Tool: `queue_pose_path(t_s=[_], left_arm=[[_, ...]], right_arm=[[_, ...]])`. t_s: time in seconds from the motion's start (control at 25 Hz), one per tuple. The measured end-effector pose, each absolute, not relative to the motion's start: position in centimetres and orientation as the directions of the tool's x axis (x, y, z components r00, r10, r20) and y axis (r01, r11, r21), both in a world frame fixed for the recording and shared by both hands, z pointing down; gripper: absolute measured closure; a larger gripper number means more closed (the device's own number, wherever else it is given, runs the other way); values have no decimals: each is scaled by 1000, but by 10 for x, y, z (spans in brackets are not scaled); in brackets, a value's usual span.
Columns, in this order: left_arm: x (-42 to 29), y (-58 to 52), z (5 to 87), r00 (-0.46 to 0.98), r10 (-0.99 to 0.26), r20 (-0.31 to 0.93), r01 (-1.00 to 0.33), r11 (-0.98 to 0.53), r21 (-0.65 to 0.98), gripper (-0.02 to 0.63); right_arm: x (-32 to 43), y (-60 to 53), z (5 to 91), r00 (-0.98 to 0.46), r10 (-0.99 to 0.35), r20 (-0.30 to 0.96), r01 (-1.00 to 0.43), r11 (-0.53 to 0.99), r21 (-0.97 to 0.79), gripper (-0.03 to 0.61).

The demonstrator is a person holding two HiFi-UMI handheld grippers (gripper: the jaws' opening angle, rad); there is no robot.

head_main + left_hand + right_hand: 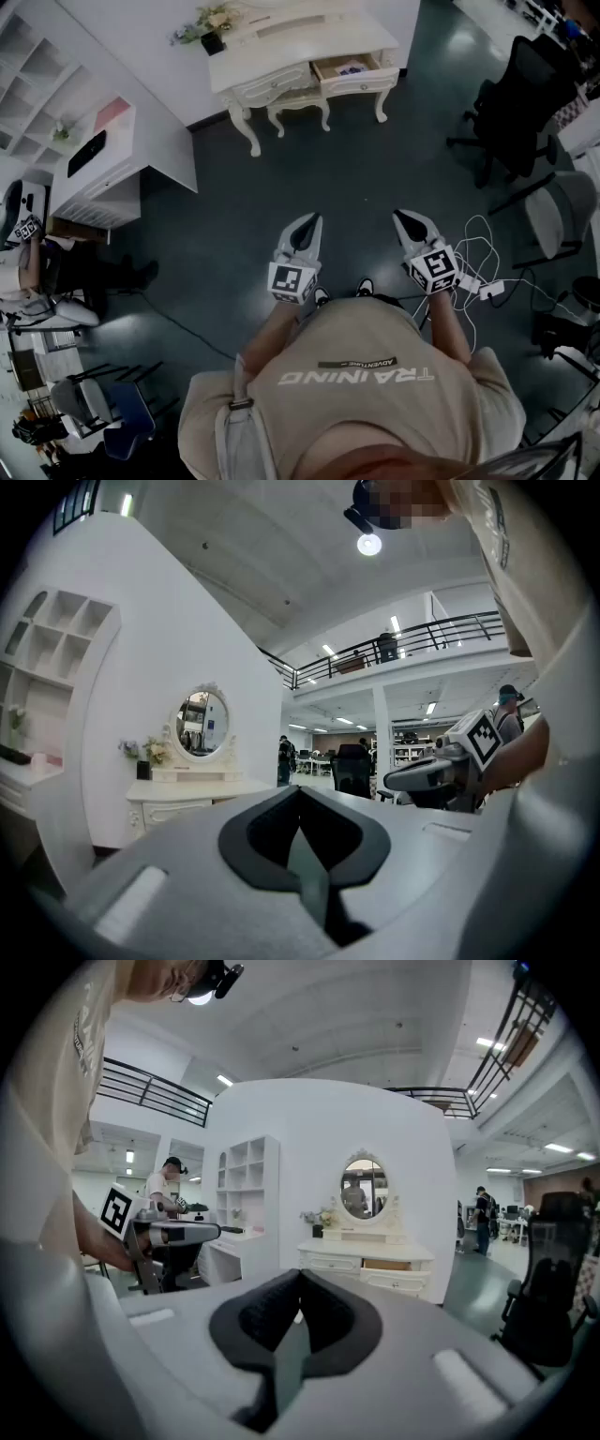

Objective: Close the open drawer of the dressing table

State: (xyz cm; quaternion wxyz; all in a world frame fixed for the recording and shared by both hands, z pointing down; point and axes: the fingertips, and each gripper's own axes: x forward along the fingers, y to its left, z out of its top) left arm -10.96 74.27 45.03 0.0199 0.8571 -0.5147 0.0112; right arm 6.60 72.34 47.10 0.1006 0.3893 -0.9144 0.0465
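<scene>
Well, both grippers hang over the floor, touching nothing. The left gripper [307, 228] has its jaws pressed together, with nothing between them. Just beside it, the right gripper [411, 223] also has its jaws together and holds nothing.

Well ahead of both, against the wall, stands the bench [281, 47]. Two drawers show on it: the left drawer [274, 84] is shut and the right drawer [354, 70] is pulled out. Something patterned lies inside the open one, too small to make out.

Seen from the left gripper view, the bench's right end is hidden behind the gripper's own body, though one oval mirror [202, 724] shows above it. The head view cuts off the bench's back edge.
</scene>
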Motion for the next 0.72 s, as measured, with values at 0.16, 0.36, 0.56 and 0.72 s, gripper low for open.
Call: queue_pose_path(t_s=[0.16,0.36,0.56,0.72], left_arm=[[-96,724,467,480,-872,90,-877,-477,59,615],[-58,701,482,495,-857,141,-869,-492,63,615],[-17,677,511,514,-832,207,-858,-501,116,615],[14,650,524,525,-822,220,-851,-508,135,614]], right_arm=[[85,697,474,-659,-717,226,-732,681,28,575],[114,658,493,-672,-700,240,-723,691,-10,575],[141,638,511,-711,-666,227,-694,717,-69,575],[171,625,532,-705,-657,268,-696,713,-82,575]])
